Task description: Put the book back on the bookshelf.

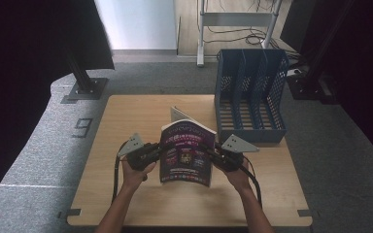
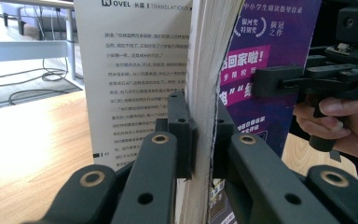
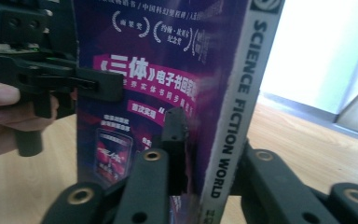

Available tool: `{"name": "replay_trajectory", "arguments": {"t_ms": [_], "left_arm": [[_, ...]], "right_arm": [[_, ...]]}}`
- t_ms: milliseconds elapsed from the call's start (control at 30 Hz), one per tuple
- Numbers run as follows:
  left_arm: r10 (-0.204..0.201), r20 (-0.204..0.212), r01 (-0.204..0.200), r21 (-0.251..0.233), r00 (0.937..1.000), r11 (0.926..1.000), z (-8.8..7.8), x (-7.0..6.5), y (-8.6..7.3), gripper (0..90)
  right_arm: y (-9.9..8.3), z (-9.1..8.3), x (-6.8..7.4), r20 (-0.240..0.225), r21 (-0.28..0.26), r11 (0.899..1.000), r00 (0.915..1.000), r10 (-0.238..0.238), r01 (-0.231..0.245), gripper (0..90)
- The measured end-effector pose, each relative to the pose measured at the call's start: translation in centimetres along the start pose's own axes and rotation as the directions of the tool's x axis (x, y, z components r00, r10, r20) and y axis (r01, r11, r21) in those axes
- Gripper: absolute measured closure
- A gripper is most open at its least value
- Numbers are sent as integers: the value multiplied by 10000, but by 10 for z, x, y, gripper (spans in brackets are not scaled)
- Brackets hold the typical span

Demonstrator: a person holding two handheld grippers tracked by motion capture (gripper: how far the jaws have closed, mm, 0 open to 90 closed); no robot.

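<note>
A magazine point(image 1: 187, 154) with a purple cover stands upright above the middle of the table, cover toward the person. My left gripper point(image 1: 159, 149) is shut on its page edge point(image 2: 204, 70), one jaw on each side. A white text page point(image 2: 135, 70) splays off away from the cover. My right gripper point(image 1: 213, 152) is shut on the spine side, where grey lettering reads SCIENCE FICTION WORLD point(image 3: 235, 107). In the right gripper view its jaws point(image 3: 214, 140) straddle that spine. Each gripper view shows the other gripper point(image 2: 279, 80) point(image 3: 98, 85) clamped on the cover, with a hand behind it.
A blue slotted file holder point(image 1: 250, 94) stands at the table's back right, its open slots facing up and forward. The wooden table point(image 1: 126, 116) has bare room at the left and along the front. A black stand base point(image 1: 85, 88) sits on the floor beyond the left corner.
</note>
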State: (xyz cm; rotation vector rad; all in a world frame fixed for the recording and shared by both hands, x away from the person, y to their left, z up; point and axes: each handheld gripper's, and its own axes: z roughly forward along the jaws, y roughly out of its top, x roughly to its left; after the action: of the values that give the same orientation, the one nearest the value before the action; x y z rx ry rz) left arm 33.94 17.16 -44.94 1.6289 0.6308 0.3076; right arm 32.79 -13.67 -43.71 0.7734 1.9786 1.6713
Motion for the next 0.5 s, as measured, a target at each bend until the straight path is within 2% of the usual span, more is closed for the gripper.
{"name": "replay_trajectory", "arguments": {"t_ms": [133,333,500], "left_arm": [[-43,-28,43,20,10000,10000,-1,2,0,835],[123,-346,-122,49,9993,9999,-2,1,-1,787],[215,-589,-213,46,9980,9998,-3,1,-1,723]], "right_arm": [[0,0,2,-26,-26,10000,10000,-35,35,792],[0,-4,7,-49,-105,9998,9999,-155,155,797],[0,-8,14,54,-89,9987,9987,-499,499,797]]}}
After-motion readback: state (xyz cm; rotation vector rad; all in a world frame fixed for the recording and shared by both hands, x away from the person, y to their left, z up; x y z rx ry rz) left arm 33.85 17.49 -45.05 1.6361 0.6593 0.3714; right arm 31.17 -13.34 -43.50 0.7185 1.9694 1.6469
